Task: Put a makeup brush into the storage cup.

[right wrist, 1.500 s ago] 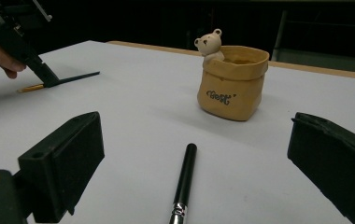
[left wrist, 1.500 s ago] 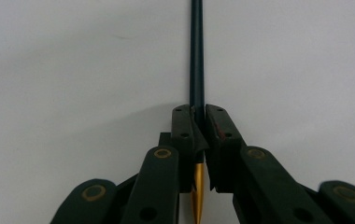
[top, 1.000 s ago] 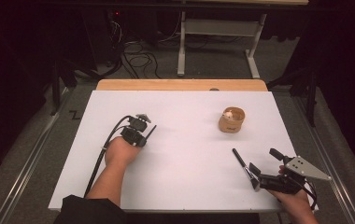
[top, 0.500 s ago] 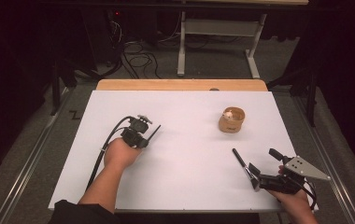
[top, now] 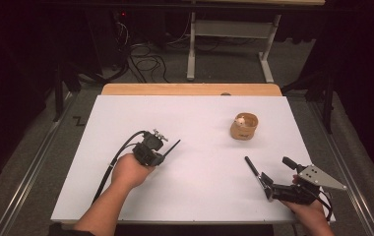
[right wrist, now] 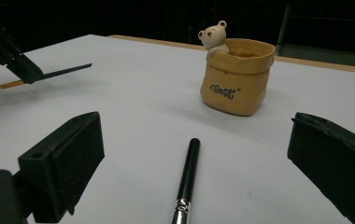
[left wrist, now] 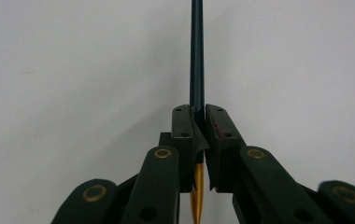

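Pencil (left wrist: 197, 51), dark-shafted with a yellow-gold end, sits clamped between the pads of the left tool (top: 161, 152), its long dark part projecting ahead of the tips and its gold end (left wrist: 197, 196) trailing back between the linkages. Against the 2 earlier high views, the left hand (top: 128, 171) has carried this tool a short way toward the centre-right of the tabletop (top: 195, 123) and slightly upward; in the right gripper view the pencil (right wrist: 49, 74) hangs clear of the surface and casts a shadow below it. The grip itself is unchanged: jaws closed on the shaft throughout.

Nearest the person on the right side, the right tool (top: 273, 184) rests low over the tabletop with its jaws wide apart and nothing between the pads; it has not shifted across the 3 high views. Between and just ahead of those jaws lies a black pen (right wrist: 187, 179) with a silver band, flat on the tabletop and untouched.

Farther off stands the tan pouch-shaped holder (top: 244, 127) with a small bear figure (right wrist: 214, 35) at its rim, upright and well apart from both tools.

Reading: the lift and the drift toward the holder suggest a transport step, with the pencil likely bound for the holder's open mouth. The pen appears to be the next item, and the waiting open right tool is placed to take it.
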Demonstrator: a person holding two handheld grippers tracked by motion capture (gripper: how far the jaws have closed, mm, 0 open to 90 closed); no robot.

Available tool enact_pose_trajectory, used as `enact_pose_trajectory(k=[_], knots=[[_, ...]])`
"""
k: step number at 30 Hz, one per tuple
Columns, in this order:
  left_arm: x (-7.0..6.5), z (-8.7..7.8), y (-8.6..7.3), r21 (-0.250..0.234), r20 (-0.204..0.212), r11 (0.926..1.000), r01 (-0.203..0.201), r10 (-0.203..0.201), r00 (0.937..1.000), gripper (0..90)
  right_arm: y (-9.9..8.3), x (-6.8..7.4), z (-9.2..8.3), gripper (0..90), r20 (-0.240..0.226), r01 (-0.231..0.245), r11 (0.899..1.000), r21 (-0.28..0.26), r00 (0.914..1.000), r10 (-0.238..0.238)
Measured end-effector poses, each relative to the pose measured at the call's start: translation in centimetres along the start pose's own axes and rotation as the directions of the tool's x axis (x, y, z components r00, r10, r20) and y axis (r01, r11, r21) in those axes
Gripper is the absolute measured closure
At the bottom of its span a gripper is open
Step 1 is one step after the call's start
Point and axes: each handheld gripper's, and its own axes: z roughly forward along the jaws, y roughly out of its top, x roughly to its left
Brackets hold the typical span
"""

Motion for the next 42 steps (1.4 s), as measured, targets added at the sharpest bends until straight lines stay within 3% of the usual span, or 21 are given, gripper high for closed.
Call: enact_pose_trajectory(k=[6,10,12,15,20,23,28,30,34,36,39,42], knots=[[-1.0,-0.9,-0.4,-0.003,0.007,0.9986,-0.054,0.054,0.9985,82.7,0.0,0.2,0.0,4.4,-0.005,-0.001,1.000,0.004,1.0000,0.001],[-2.0,-1.4,-0.5,0.020,0.010,0.9954,-0.094,0.093,0.9956,82.7,0.1,0.5,0.2,4.4,-0.014,0.017,1.000,0.008,0.9998,-0.017],[-2.5,-1.6,-0.4,0.021,0.022,0.9936,-0.111,0.111,0.9936,82.7,0.1,0.7,0.2,4.6,-0.033,0.033,0.999,0.012,0.9989,-0.033],[-3.5,-2.1,-0.2,0.028,0.048,0.9883,-0.150,0.149,0.9877,82.7,0.5,1.8,0.6,6.7,-0.067,0.097,0.994,0.049,0.9934,-0.094],[-5.1,-2.6,0.2,0.038,0.084,0.9777,-0.207,0.203,0.9756,82.7,1.2,3.9,1.4,10.8,-0.115,0.197,0.978,0.070,0.9754,-0.188],[-5.6,-2.7,0.4,0.044,0.084,0.9725,-0.229,0.224,0.9709,82.7,1.6,4.9,2.0,15.5,-0.122,0.271,0.960,0.067,0.9574,-0.261],[-6.4,-2.7,0.8,0.054,0.102,0.9648,-0.257,0.251,0.9626,82.7,2.5,5.8,3.2,20.7,-0.165,0.323,0.943,0.076,0.9372,-0.308],[-6.7,-2.7,0.9,0.056,0.107,0.9600,-0.274,0.267,0.9576,82.7,2.6,6.1,3.6,22.0,-0.177,0.352,0.932,0.089,0.9261,-0.333],[-7.3,-2.7,1.1,0.056,0.124,0.9534,-0.297,0.288,0.9496,82.7,2.5,6.6,4.5,26.1,-0.206,0.366,0.924,0.108,0.9178,-0.339],[-7.7,-2.8,1.3,0.061,0.130,0.9499,-0.306,0.297,0.9461,82.7,2.5,6.9,4.7,33.0,-0.219,0.374,0.921,0.113,0.9130,-0.344],[-7.9,-3.0,1.7,0.068,0.126,0.9488,-0.309,0.299,0.9459,82.7,2.5,7.4,5.3,36.1,-0.237,0.406,0.908,0.106,0.8968,-0.374],[-8.1,-3.2,2.1,0.067,0.137,0.9475,-0.313,0.302,0.9435,82.7,2.7,7.7,5.5,39.0,-0.240,0.416,0.903,0.106,0.8921,-0.383]])
